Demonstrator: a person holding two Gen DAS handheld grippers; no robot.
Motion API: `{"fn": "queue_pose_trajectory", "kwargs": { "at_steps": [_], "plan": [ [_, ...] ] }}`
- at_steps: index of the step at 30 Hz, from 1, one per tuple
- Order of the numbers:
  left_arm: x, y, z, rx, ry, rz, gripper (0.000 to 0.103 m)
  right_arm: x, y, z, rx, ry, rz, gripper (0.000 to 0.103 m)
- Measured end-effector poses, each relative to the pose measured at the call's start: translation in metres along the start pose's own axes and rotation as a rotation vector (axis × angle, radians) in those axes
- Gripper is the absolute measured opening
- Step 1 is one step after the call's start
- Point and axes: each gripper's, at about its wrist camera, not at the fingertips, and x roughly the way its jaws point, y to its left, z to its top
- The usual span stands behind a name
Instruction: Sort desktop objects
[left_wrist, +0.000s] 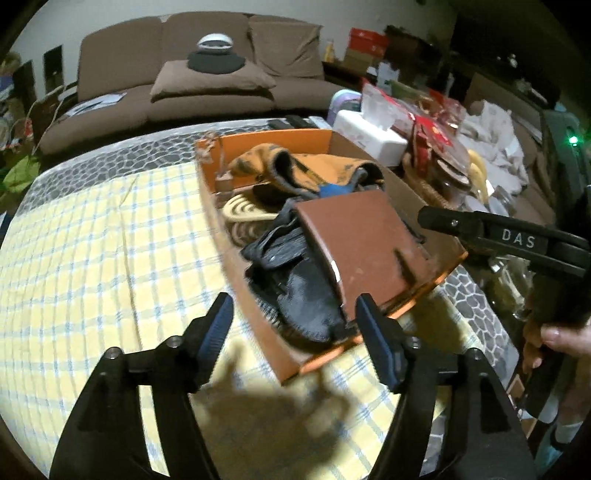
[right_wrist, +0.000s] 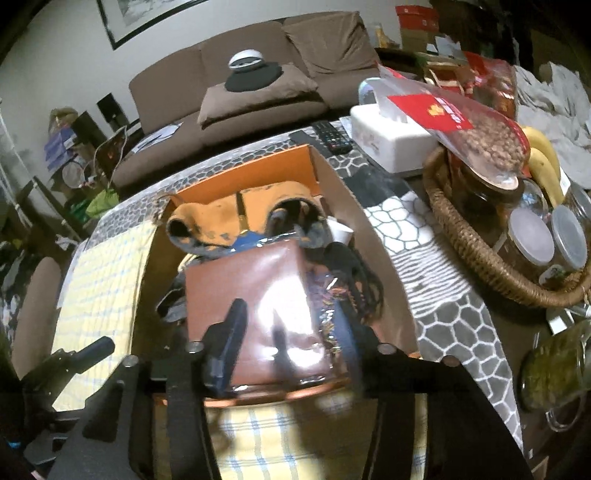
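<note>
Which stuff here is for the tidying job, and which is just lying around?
For the job:
orange box
brown wallet
black glove
orange cloth
left gripper, open
right gripper, open around the wallet

Just lying about:
basket with bananas and jars
tissue box
remote
sofa

the left gripper (left_wrist: 293, 325) fills the lower frame, jaws wide apart with nothing between them, above a yellow checked cloth (left_wrist: 92, 258). at centre an orange box (left_wrist: 258, 317) holds a brown wallet (left_wrist: 362, 240), black gloves (left_wrist: 291, 273) and an orange pouch (left_wrist: 295, 166). the right gripper (left_wrist: 428, 218) reaches in from the right edge, its tip near the wallet; whether its jaws are apart cannot be told.
</note>
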Motion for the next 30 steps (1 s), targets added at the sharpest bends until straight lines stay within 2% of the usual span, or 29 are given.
{"fn": "queue_pose_trajectory", "kwargs": {
  "at_steps": [3, 5, 7, 9, 12, 14, 23, 30],
  "plan": [
    [-0.013, 0.007, -0.010, -0.033, -0.014, 0.011, 0.085, -0.001, 0.009, -0.004, -0.027, -0.009, -0.006, 0.071],
    [-0.023, 0.012, -0.017, -0.052, -0.035, 0.015, 0.103, -0.004, 0.013, -0.009, -0.055, -0.039, 0.003, 0.081],
    [-0.032, 0.018, -0.024, -0.066, -0.046, 0.015, 0.103, -0.007, 0.016, -0.018, -0.065, -0.063, 0.003, 0.087],
    [-0.039, 0.026, -0.031, -0.082, -0.043, 0.048, 0.103, -0.011, 0.019, -0.029, -0.079, -0.079, 0.003, 0.090],
    [-0.047, 0.039, -0.042, -0.116, -0.052, 0.092, 0.103, -0.015, 0.024, -0.045, -0.114, -0.092, -0.013, 0.102],
    [-0.049, 0.044, -0.050, -0.137, -0.055, 0.123, 0.103, -0.017, 0.029, -0.056, -0.140, -0.109, -0.015, 0.102],
    [-0.026, 0.049, -0.090, -0.203, -0.036, 0.236, 0.103, 0.007, 0.045, -0.088, -0.236, -0.075, -0.044, 0.102],
    [0.007, 0.053, -0.097, -0.220, -0.006, 0.301, 0.103, 0.035, 0.037, -0.095, -0.206, -0.001, -0.031, 0.102]
  ]
}}
